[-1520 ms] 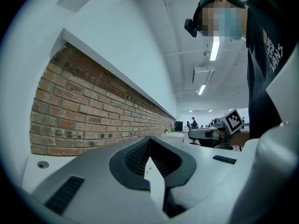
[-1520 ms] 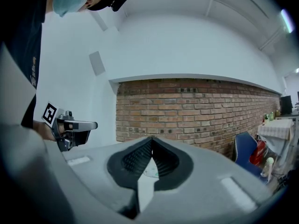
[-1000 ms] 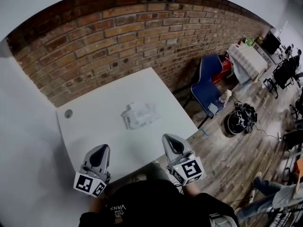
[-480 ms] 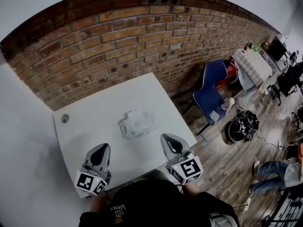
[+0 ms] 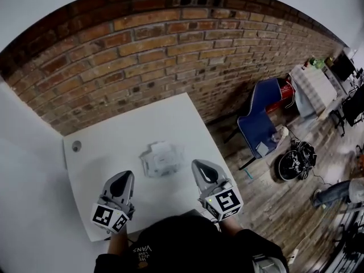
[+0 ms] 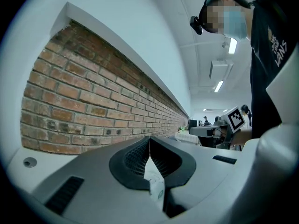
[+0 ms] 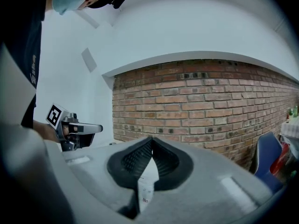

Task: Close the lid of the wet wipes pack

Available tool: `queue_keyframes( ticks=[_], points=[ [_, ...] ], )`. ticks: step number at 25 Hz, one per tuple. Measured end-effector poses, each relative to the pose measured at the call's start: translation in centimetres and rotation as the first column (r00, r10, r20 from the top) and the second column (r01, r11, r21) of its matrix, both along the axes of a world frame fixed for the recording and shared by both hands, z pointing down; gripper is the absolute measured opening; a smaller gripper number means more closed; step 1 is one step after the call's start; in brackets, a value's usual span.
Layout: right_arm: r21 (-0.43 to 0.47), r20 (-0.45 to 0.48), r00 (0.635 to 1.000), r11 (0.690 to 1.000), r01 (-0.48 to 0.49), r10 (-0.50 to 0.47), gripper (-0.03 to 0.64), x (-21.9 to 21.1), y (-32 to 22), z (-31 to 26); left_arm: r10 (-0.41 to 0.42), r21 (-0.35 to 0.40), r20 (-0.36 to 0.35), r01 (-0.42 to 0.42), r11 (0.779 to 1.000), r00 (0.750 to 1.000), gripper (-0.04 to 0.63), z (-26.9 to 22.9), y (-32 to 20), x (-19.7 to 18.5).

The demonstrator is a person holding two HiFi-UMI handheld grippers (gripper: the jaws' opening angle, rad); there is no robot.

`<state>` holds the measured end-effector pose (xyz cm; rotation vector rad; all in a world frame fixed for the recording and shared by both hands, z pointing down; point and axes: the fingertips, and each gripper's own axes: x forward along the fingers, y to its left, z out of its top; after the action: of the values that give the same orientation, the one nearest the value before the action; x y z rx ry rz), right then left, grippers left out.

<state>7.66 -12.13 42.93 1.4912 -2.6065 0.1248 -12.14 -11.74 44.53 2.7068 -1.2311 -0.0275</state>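
1. Both grippers had moved in on the pack since the earlier frames. The grey two-jaw left gripper [image 5: 121,178] and grey two-jaw right gripper [image 5: 201,166] now sat over the near part of the table rather than at its near edge, and the gap to the pack was smaller.
2. White crinkled plastic wet wipes pack [image 5: 162,159] lay flat on the white square table [image 5: 108,141], roughly mid-table. It was ahead of the two grippers and between them, near both tips but touching neither.
3. Lid was a pale rectangular panel on top of the pack, too small to tell if it was up or down.
4. Left gripper was clenched, jaws tip to tip in its own view, and the pack was not in them. A thin pale printed sliver showed in the gap behind the tips – could not tell what it was.
5. Right gripper was the same: jaws met at the tips, same kind of pale sliver behind them, no grip on the pack.
6. Each gripper carried a black-and-white marker cube [image 5: 109,219] at its rear, close to the person's dark shirt.
7. Small round grey grommet [image 5: 76,147] sat in the table's far-left corner.
8. Red brick wall [image 5: 170,44] ran behind the table. A blue chair [image 5: 259,121] stood to the right on the wood-plank floor [image 5: 273,203].
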Motion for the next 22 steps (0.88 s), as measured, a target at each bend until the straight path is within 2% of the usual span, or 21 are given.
queue_keyframes(
  ticks=[12,22],
  points=[
    [-0.05,0.026,0.997,0.996,0.071,-0.07,-0.002,1.3,-4.9,2.2,-0.027,-0.062,0.017,0.028,0.998,0.999,0.002,3.2,-5.2,2.3],
    [-0.111,0.023,0.992,0.986,0.126,-0.124,-0.002,0.6,-6.7,4.6,-0.006,-0.173,0.044,0.013,0.985,0.999,0.002,7.3,-8.6,3.2]
  ],
)
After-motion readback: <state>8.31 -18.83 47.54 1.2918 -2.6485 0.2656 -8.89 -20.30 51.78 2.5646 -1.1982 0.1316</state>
